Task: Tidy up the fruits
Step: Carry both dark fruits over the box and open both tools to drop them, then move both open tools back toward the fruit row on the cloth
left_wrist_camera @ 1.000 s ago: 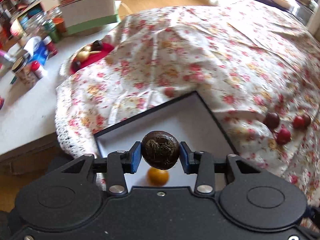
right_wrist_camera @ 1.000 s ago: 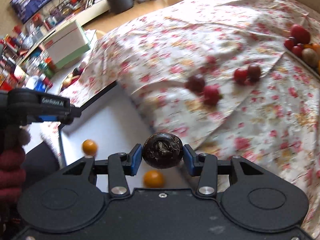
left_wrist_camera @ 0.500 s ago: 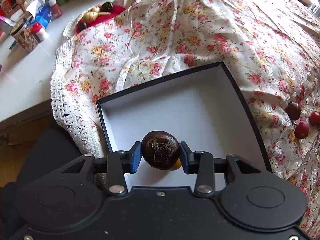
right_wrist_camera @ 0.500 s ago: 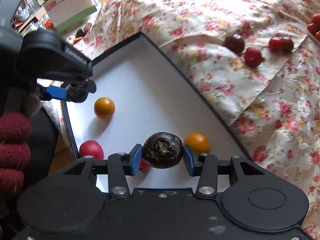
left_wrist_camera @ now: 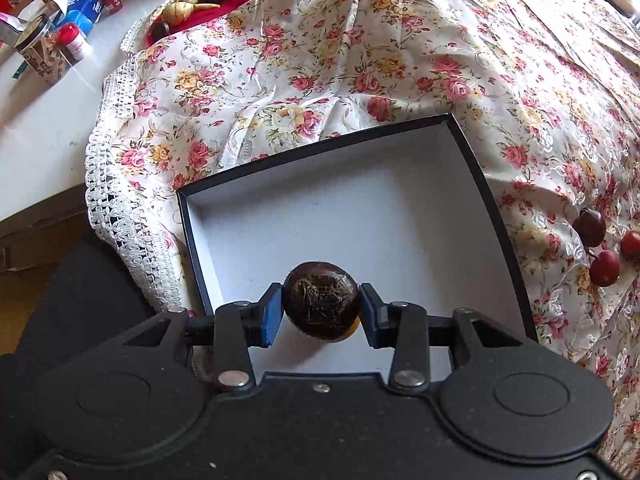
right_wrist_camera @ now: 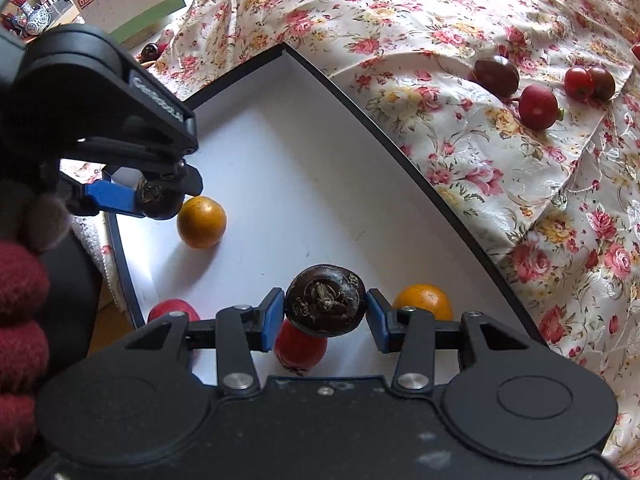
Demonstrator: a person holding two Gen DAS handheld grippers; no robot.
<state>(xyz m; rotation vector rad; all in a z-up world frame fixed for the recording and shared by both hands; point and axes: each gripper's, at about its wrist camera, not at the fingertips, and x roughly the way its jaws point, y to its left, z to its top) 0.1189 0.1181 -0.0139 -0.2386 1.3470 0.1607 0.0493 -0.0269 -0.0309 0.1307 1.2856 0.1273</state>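
With our left gripper [left_wrist_camera: 321,307] loosening around its dark fruit [left_wrist_camera: 321,306] and our right gripper [right_wrist_camera: 325,311] clamping another [right_wrist_camera: 325,300], either could roll into the orange fruit [right_wrist_camera: 201,222] at frame left.

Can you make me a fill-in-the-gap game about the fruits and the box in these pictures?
1. Each gripper holds a dark brown ____ fruit.
2. The box is white inside with a ____ rim.
3. Two fruits in the box are ____, and others are red.
4. The loose red fruits outside the box lie on a ____ cloth.

Missing words: round; black; orange; flowered
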